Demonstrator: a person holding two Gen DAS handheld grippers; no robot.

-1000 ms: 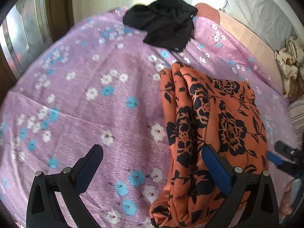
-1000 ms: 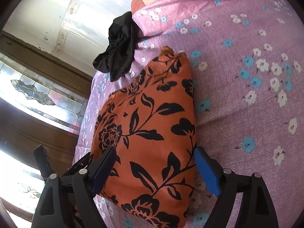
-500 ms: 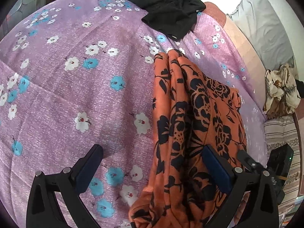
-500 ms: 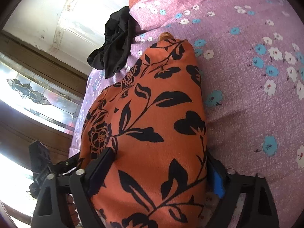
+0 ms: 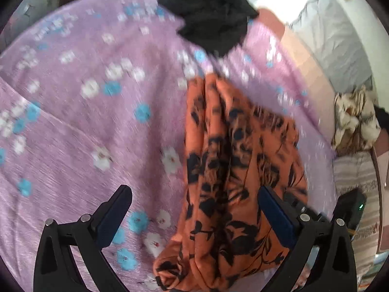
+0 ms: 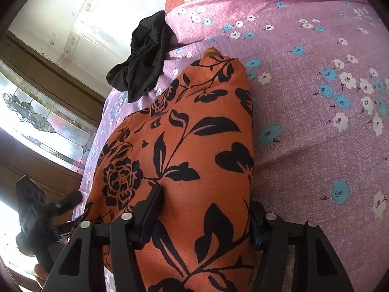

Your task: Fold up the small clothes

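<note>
The orange garment (image 5: 233,175), printed with black flowers and leaves, lies as a long folded bundle on the bed's purple floral sheet (image 5: 97,126), its narrow end pointing toward the far edge of the bed. In the blurred left wrist view the sheet fills the left side, with a crease running across it near the left edge. The left gripper (image 5: 194,209) hangs over the near end of the bundle with its jaws spread wide: the left finger stands over bare sheet, well clear of the cloth, and the right finger sits in front of the garment's right half, so nothing is clamped. Beyond the garment's narrow end, at the far edge of the bed, lies a crumpled black garment (image 5: 211,17), apart from the orange one. Further right, past the bed's right edge, sits a cream patterned bundle (image 5: 355,119).

In the right wrist view the black garment (image 6: 145,63) sits at the bed's far left corner, beside a stained-glass panel (image 6: 36,119) in dark wood. The orange garment (image 6: 189,160) runs up the middle. The right gripper (image 6: 204,216) has just been closing, with the near end of the garment between its jaws; the left pad presses a dent into the cloth and the right finger sits against the folded edge, so it grips the bundle. To the right the sheet (image 6: 316,97) lies smooth
</note>
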